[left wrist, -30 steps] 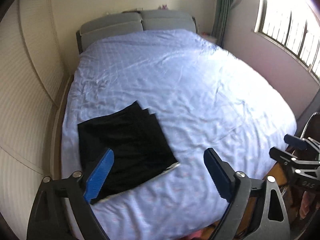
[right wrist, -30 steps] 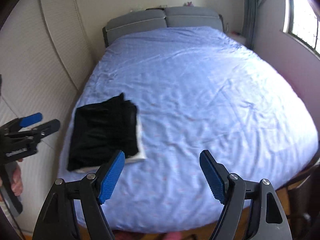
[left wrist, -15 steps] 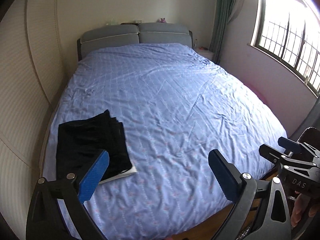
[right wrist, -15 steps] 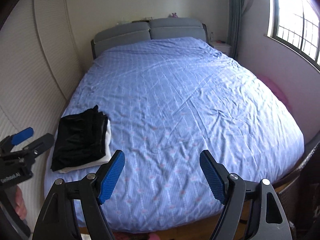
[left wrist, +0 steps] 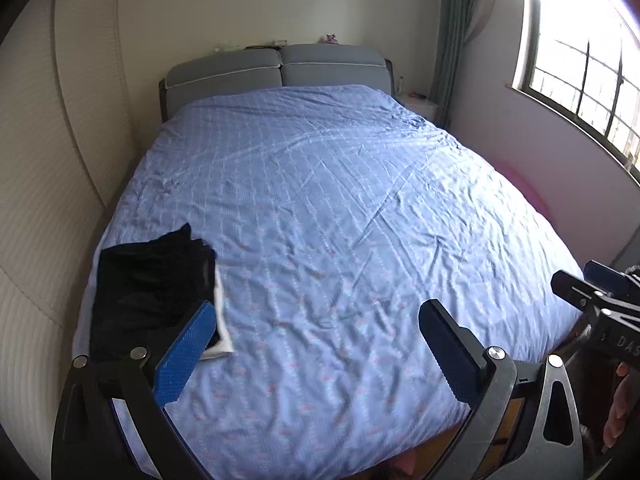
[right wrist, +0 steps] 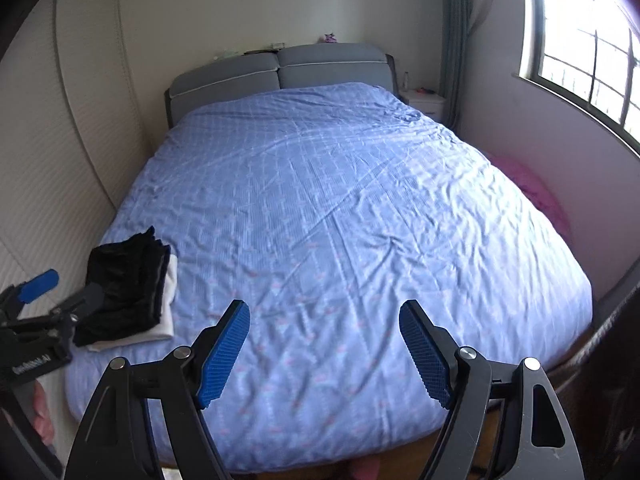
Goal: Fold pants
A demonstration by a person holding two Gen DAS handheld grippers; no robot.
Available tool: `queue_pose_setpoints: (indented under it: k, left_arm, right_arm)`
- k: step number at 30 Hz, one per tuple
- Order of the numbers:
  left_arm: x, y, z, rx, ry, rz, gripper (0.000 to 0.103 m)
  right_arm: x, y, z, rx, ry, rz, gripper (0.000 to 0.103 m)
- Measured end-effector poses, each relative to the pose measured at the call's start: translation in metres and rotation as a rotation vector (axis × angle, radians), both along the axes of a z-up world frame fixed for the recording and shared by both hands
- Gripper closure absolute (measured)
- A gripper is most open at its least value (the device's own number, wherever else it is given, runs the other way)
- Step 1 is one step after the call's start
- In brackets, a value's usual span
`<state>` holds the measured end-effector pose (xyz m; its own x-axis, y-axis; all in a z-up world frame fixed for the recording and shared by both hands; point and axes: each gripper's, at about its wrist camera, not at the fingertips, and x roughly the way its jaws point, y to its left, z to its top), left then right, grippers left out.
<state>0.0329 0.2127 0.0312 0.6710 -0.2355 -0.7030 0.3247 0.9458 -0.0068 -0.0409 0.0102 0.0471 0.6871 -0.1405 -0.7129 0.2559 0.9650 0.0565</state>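
The black pants (left wrist: 152,284) lie folded in a stack on a white folded cloth (left wrist: 222,328) at the near left corner of the blue bed (left wrist: 340,220). They also show in the right wrist view (right wrist: 128,284). My left gripper (left wrist: 316,320) is open and empty, held above the bed's foot, to the right of the pants. My right gripper (right wrist: 324,320) is open and empty over the foot of the bed (right wrist: 340,208). Each gripper shows at the edge of the other's view, the right one (left wrist: 600,300) and the left one (right wrist: 48,300).
A grey padded headboard (left wrist: 276,68) stands at the far end. A ribbed wall panel (left wrist: 48,200) runs along the left side. A window (left wrist: 580,60) and curtain are on the right, with a nightstand (right wrist: 424,104) and a pink item (right wrist: 536,196) beside the bed.
Both grippers have drawn back and up from the bed. The folded pants stay put on the left corner and look smaller and farther away.
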Motion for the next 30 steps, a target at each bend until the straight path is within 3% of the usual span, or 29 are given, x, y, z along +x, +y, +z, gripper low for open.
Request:
queue_pose_setpoints:
  k: [11, 30]
  left_arm:
    - [-0.030, -0.080, 0.002, -0.008, 0.021, 0.104, 0.000]
    - [-0.058, -0.130, 0.025, 0.016, -0.041, 0.102, 0.000]
  right_arm:
    - [-0.001, -0.085, 0.008, -0.044, 0.009, 0.145, 0.025]
    - [-0.018, -0.135, 0.005, 0.024, -0.033, 0.210, 0.025]
